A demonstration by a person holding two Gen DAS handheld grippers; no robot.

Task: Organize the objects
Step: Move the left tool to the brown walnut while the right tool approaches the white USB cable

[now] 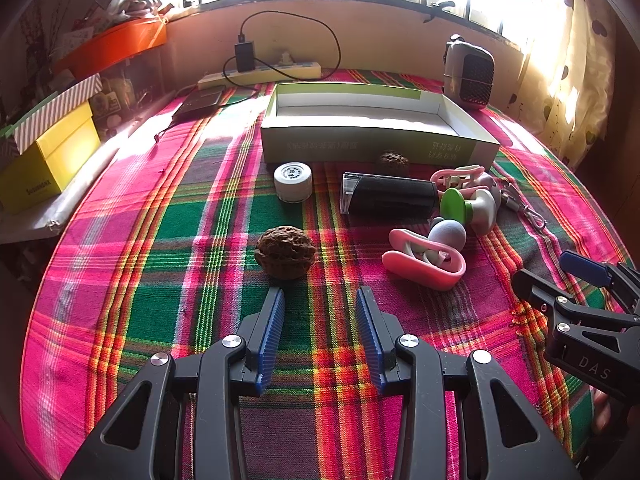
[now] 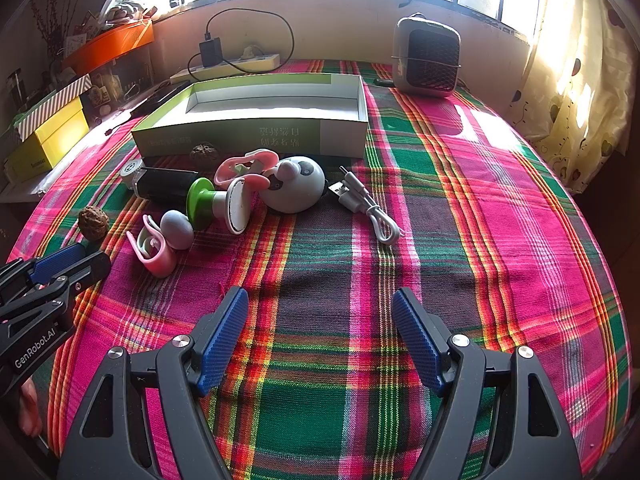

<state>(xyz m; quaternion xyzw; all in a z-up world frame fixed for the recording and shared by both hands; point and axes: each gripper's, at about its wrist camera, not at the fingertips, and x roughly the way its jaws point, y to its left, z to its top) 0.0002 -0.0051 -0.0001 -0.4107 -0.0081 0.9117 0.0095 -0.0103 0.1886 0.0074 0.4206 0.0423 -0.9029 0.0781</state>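
My left gripper (image 1: 320, 300) is open and empty, just short of a brown walnut (image 1: 285, 252) on the plaid cloth. An open green-and-white box (image 1: 372, 120) lies beyond. In front of it lie a white jar (image 1: 293, 181), a second walnut (image 1: 394, 159), a black case (image 1: 390, 196), a green-and-white suction piece (image 1: 466, 206) and a pink clip (image 1: 424, 262) with a grey ball (image 1: 450, 234). My right gripper (image 2: 320, 308) is open and empty over bare cloth. A panda toy (image 2: 296, 188) and white USB cable (image 2: 368, 208) lie ahead of it.
A small heater (image 2: 426, 56) stands at the back right. A power strip with charger (image 1: 260, 70) lies by the wall. Yellow and striped boxes (image 1: 48, 152) and an orange tray (image 1: 116, 46) sit at the left. A curtain (image 2: 576, 92) hangs at the right.
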